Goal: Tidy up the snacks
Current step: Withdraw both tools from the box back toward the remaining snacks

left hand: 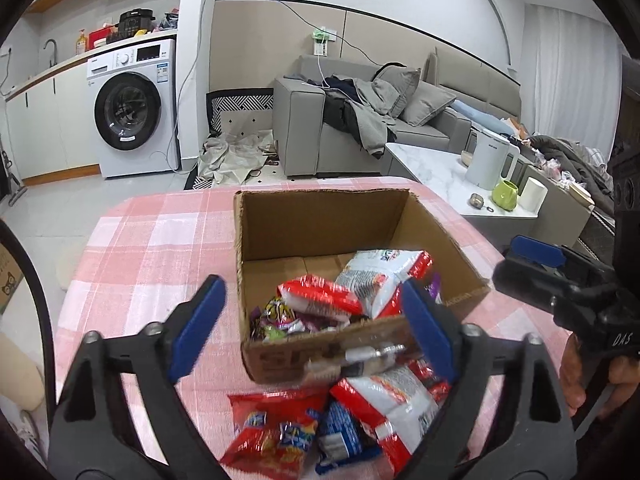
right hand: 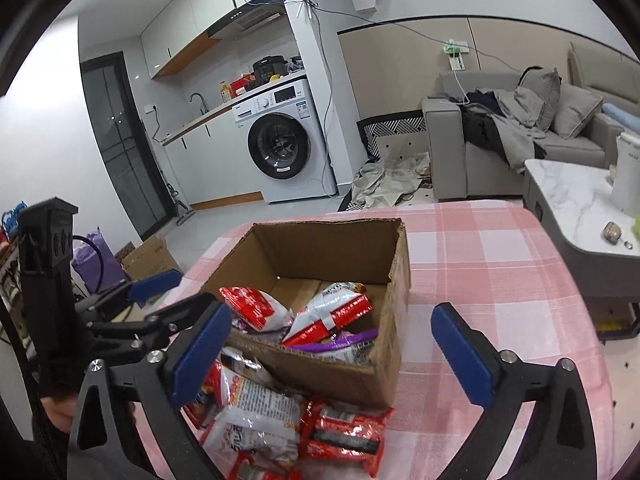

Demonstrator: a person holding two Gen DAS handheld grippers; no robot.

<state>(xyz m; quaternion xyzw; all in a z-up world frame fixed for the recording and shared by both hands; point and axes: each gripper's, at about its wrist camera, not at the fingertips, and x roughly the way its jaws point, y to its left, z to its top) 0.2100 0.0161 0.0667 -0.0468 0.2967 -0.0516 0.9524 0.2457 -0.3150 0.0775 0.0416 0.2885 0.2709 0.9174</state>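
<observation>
Nearest you, at the surface's [left hand: 152,248] near edge, a loose heap of snacks lies just in front of the box [left hand: 320,224]: a red pack [left hand: 276,432], a blue pack [left hand: 340,436] and a white-and-red bag [left hand: 384,404], overlapping and touching the box's near wall. Your left gripper [left hand: 316,324] hovers above this heap with its fingers spread wide and holding nothing. Your right gripper [right hand: 332,352] is likewise wide open and empty, above the right side of the heap and the box's near right corner.

These packs look light, soft and crinkly, and the foil is probably slippery. Expect them to flex and slide, not lift stiffly. Take one at a time across the flat middle or a crimped end seam, and squeeze gently, since the contents likely crush. The white-and-red bag lies on top, so it is probably the easiest first pick.

The box stands open-topped, its near half already holding several packs and its far half bare, so there is room to drop more at the back. Its near wall is soft-looking cardboard; lift clear over it. Bare cloth lies open on both sides of the box and beyond it up to the far edge.
</observation>
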